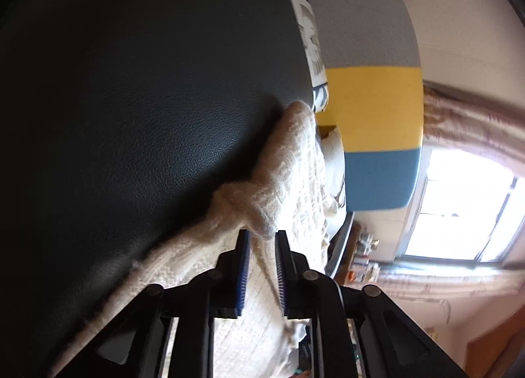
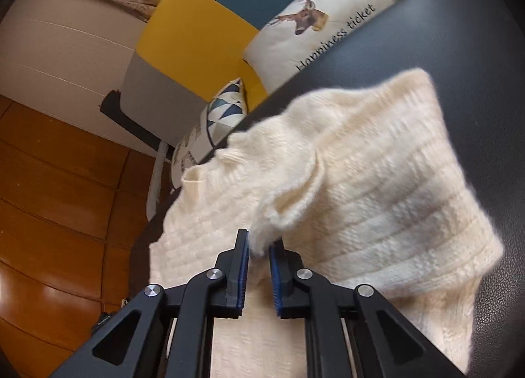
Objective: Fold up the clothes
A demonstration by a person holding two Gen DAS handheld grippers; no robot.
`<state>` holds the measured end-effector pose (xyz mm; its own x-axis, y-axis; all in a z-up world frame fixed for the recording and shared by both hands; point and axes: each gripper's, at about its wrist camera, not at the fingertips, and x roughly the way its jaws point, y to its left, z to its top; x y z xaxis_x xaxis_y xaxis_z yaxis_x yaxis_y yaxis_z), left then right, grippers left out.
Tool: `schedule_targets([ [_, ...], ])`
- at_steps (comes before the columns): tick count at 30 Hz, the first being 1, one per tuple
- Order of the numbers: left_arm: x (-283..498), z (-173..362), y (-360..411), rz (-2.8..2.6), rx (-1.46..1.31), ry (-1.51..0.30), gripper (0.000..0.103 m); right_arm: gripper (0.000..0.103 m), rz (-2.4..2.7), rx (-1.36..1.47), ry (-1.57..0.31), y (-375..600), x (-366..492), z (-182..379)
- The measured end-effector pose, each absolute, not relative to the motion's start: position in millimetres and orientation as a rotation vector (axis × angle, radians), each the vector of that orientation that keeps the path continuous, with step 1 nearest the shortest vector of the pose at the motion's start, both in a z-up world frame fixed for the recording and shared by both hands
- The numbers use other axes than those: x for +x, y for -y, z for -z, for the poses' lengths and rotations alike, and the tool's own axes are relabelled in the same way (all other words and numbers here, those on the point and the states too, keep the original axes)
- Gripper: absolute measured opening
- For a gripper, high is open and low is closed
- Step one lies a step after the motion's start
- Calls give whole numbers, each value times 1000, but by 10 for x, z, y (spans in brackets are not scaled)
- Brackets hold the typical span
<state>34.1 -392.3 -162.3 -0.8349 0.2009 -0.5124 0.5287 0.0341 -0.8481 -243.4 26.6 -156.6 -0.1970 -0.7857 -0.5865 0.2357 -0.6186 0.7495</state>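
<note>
Dark, grained leather-like upholstery [image 1: 137,109] fills most of what we see from the left wrist and runs behind the sweater in the right wrist view, and we take it as our landmark. Beyond its far edge stands a chair [image 2: 197,27] with grey, yellow and blue panels, with a deer cushion [image 2: 295,33] and a triangle-patterned cushion [image 2: 223,112] between the two. Further past the chair we see a bright window [image 1: 466,207] with a curtain [image 1: 472,115]; below the upholstery's edge in the right wrist view lies an orange wooden floor [image 2: 59,188]. Glare washes out the window, the small things under it are too blurred to name, and both gripper bodies cover the sweater's near part. A cream knitted sweater [image 2: 367,188] lies on the upholstery, one end hanging over its edge, ribbed, fuzzy and bunched into a loose fold. Our left gripper [image 1: 261,235] has its jaws slightly spread with a tuft of knit between them, not clearly squeezed. Our right gripper [image 2: 259,240] has its jaws nearly together, pinching a fuzzy fold of the sweater.
</note>
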Motion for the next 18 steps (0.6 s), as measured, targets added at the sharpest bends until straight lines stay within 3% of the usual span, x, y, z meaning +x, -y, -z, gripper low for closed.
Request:
schedule_targets([
  [3, 264, 1667, 3871, 1827, 739, -2121, 28, 11, 1893, 1335, 650, -256, -2444, 1439],
  [8, 207, 1661, 3902, 1792, 690, -2055, 30, 11, 1923, 1265, 640, -331, -2458, 1259],
  [10, 237, 1597, 3961, 1820, 629, -1982, 27, 8, 1953, 1264, 654, -445, -2473, 1308],
  [12, 230, 1529, 3992, 1884, 638, -1889, 17, 8, 1983, 1315, 639, -521, -2484, 1441],
  [18, 283, 1479, 3906, 1990, 723, -1685, 12, 13, 1941, 1424, 743, -752, -2476, 1834],
])
